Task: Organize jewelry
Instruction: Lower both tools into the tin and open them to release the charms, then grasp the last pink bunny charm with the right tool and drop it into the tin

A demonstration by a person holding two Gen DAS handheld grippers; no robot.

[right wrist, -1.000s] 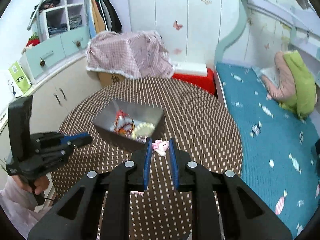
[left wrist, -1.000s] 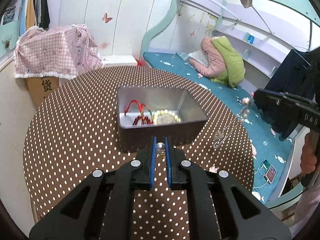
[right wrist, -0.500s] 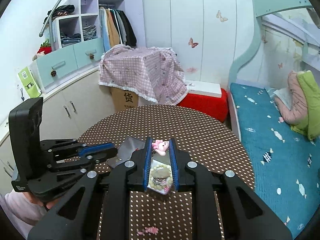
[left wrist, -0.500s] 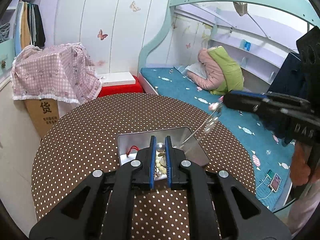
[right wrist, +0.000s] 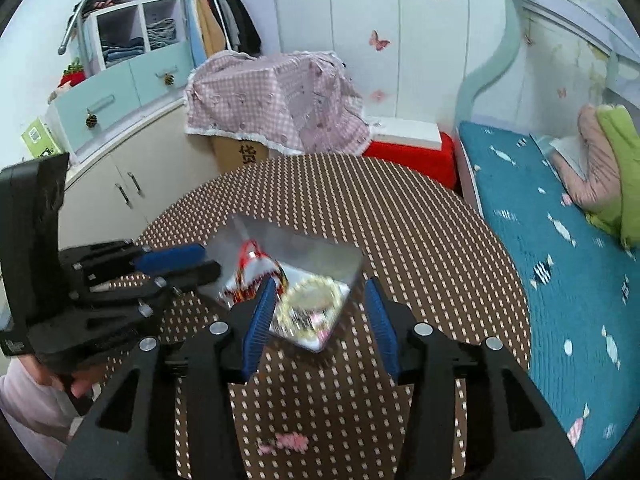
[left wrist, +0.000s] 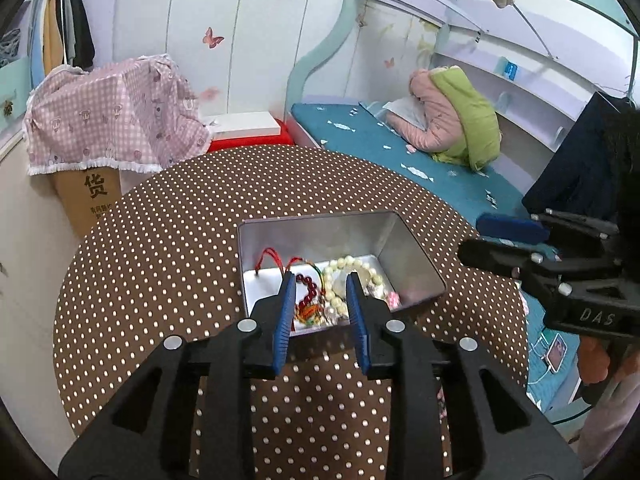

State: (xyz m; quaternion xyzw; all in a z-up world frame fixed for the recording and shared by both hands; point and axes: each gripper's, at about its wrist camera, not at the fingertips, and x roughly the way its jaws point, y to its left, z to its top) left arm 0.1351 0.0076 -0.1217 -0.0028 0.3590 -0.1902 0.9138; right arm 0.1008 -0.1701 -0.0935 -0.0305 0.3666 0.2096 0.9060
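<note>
An open silver metal tin [left wrist: 412, 252] stands on the brown dotted round table [left wrist: 168, 240]. It holds a cream bead bracelet [left wrist: 352, 268], a dark red bead bracelet with red cord [left wrist: 306, 284] and a small pink charm [left wrist: 394, 299]. My left gripper [left wrist: 320, 288] is open and empty just above the tin's near edge. My right gripper [right wrist: 320, 296] is open and empty above the tin [right wrist: 332, 252]; this view is motion-blurred. Each gripper shows in the other's view: the right [left wrist: 516, 240] and the left [right wrist: 176, 260].
A small pink item [right wrist: 286, 442] lies on the table near the right gripper's base. A teal bed [right wrist: 560, 240] runs along the right of the table. A pink checked cloth over a cardboard box [left wrist: 108, 128] and white cabinets [right wrist: 132, 176] stand behind.
Both grippers have opened over the tin. The silver bead piece that the left held and the pink charm that the right held are no longer between the fingers.
</note>
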